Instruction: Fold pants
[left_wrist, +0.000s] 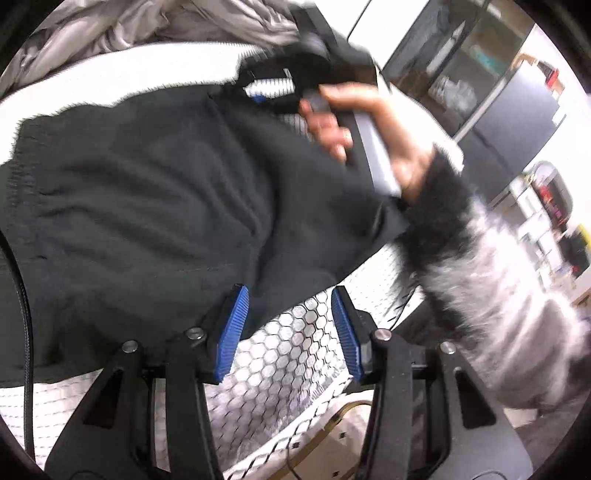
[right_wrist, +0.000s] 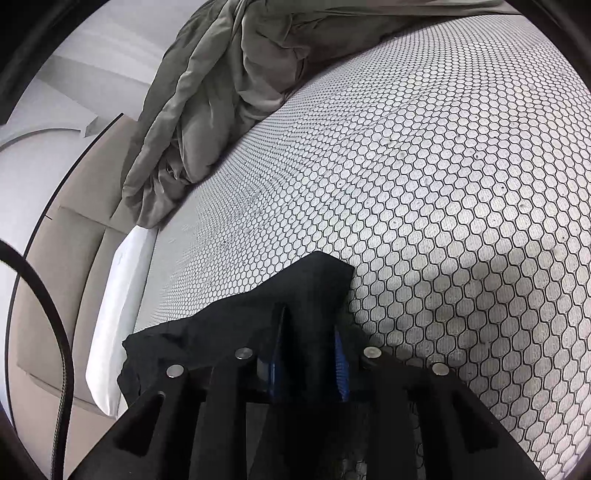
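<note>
The mattress (right_wrist: 461, 192) under me is the biggest thing here, a white surface printed with black hexagons, and a rumpled grey-green blanket (right_wrist: 221, 92) is heaped along its far edge. Over the mattress lie the black pants (left_wrist: 147, 206), spread wide in my left camera with the gathered waistband at the left edge of that view. My right hand (left_wrist: 373, 136), in a fuzzy black and grey sleeve (left_wrist: 480, 266), grips the handle of my right gripper (right_wrist: 308, 354) at the pants' far side. In its own camera, that gripper is clenched on a bunched fold of the pants, black cloth filling the gap between its blue pads and a corner of fabric poking out ahead. My left gripper (left_wrist: 291, 328) is released: its blue pads stand apart, the pants' near edge touches the left-hand pad only, and bare mattress shows between them.
</note>
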